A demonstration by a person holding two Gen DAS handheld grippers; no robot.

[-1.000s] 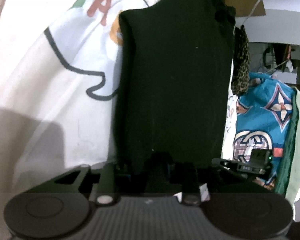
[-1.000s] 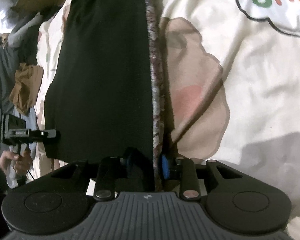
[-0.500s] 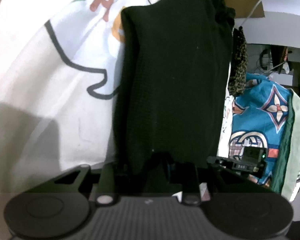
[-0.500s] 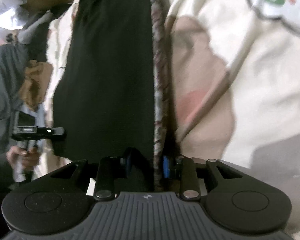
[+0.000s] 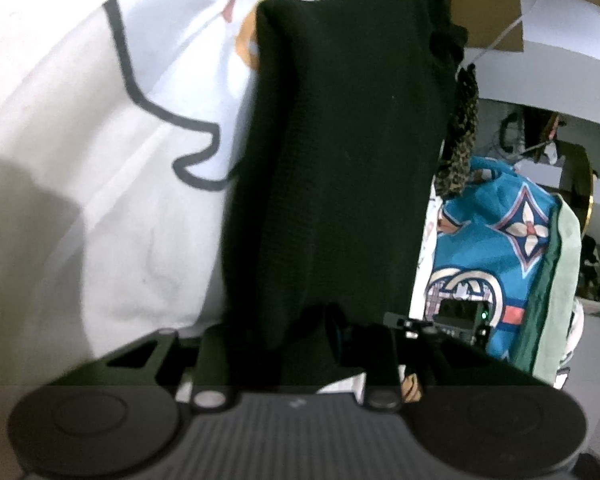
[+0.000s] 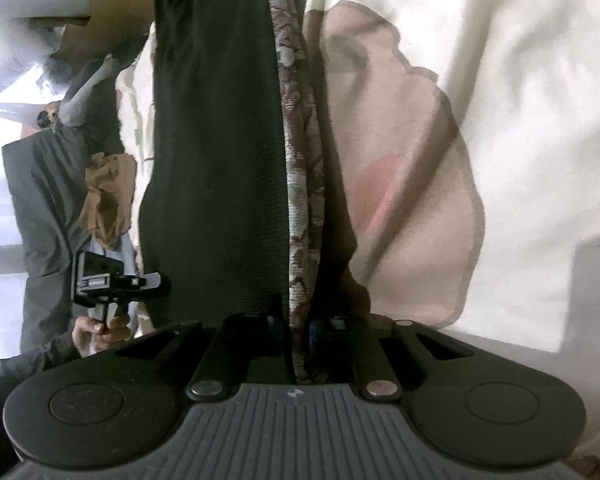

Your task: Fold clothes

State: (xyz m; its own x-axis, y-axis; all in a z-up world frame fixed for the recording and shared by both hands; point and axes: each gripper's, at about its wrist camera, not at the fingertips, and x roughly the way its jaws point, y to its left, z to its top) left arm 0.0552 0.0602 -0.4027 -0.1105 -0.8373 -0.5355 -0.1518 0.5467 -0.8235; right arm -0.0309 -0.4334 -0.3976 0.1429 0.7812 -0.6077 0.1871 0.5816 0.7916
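Note:
A long black garment [image 5: 340, 160] hangs stretched over the white printed bedsheet [image 5: 100, 160]. My left gripper [image 5: 296, 332] is shut on one bunched corner of it. In the right wrist view the same black garment [image 6: 216, 160] shows a patterned woven edge [image 6: 300, 160] that runs straight between my fingers. My right gripper [image 6: 300, 320] has its jaws closing on that edge, and the pads press the cloth. Each view shows the other gripper at the garment's far corner: right gripper [image 5: 456, 316], left gripper [image 6: 108, 280] with the person's hand [image 6: 100, 328] under it.
A teal patterned cloth [image 5: 500, 248] and a leopard-print piece [image 5: 460, 140] lie to the right of the bed. Cardboard [image 6: 112, 0], a grey jacket [image 6: 48, 200] and a brown cloth [image 6: 108, 196] sit on the left. The bedsheet [image 6: 500, 120] spreads wide on the right.
The right view has dipped toward the bed, and the sheet's printed letters have slid out at the top. The right jaws have narrowed on the patterned edge. The left view has turned slightly.

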